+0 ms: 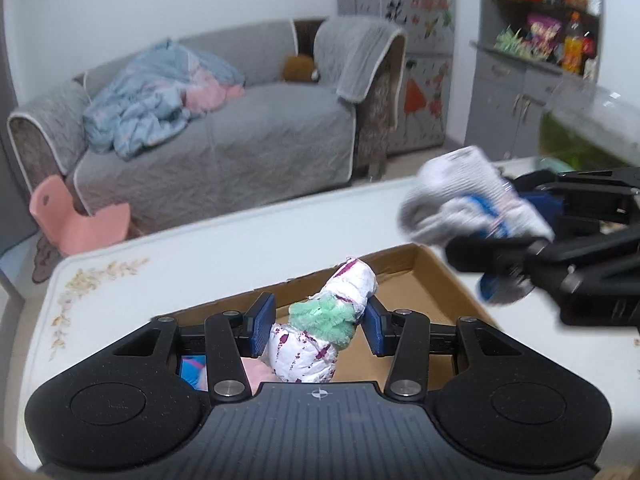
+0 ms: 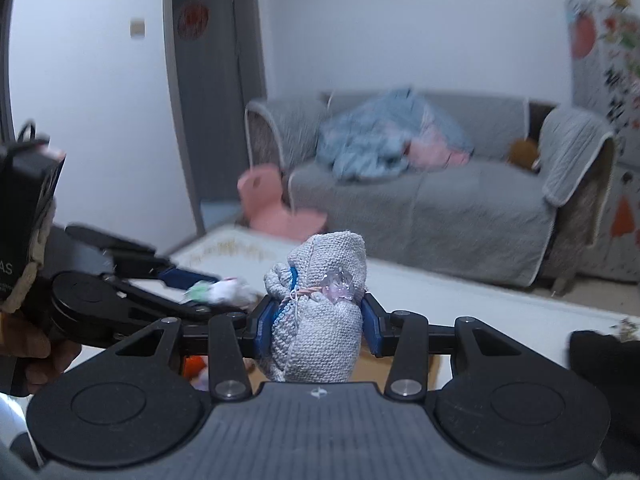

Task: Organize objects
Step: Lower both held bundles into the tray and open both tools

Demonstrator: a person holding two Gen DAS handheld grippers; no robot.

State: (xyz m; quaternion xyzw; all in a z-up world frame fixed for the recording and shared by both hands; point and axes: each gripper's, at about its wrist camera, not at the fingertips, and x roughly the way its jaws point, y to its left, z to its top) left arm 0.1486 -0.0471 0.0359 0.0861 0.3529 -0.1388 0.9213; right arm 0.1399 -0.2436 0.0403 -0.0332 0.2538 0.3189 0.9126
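Note:
My left gripper (image 1: 318, 326) is shut on a white sock bundle with purple marks and a green fuzzy band (image 1: 326, 320), held over an open cardboard box (image 1: 436, 280) on the white table (image 1: 240, 248). My right gripper (image 2: 318, 320) is shut on a grey knit sock bundle with blue trim (image 2: 320, 312). In the left wrist view the right gripper (image 1: 520, 236) and its grey bundle (image 1: 460, 200) hang above the box's right side. In the right wrist view the left gripper (image 2: 208, 284) shows at left with its white bundle (image 2: 228, 290).
Pink and blue items (image 1: 192, 368) lie in the box under my left gripper. A dark object (image 2: 604, 364) sits at the right on the table. Beyond the table are a grey sofa (image 1: 224, 136), a pink child's chair (image 1: 76, 220) and a grey cabinet (image 1: 508, 112).

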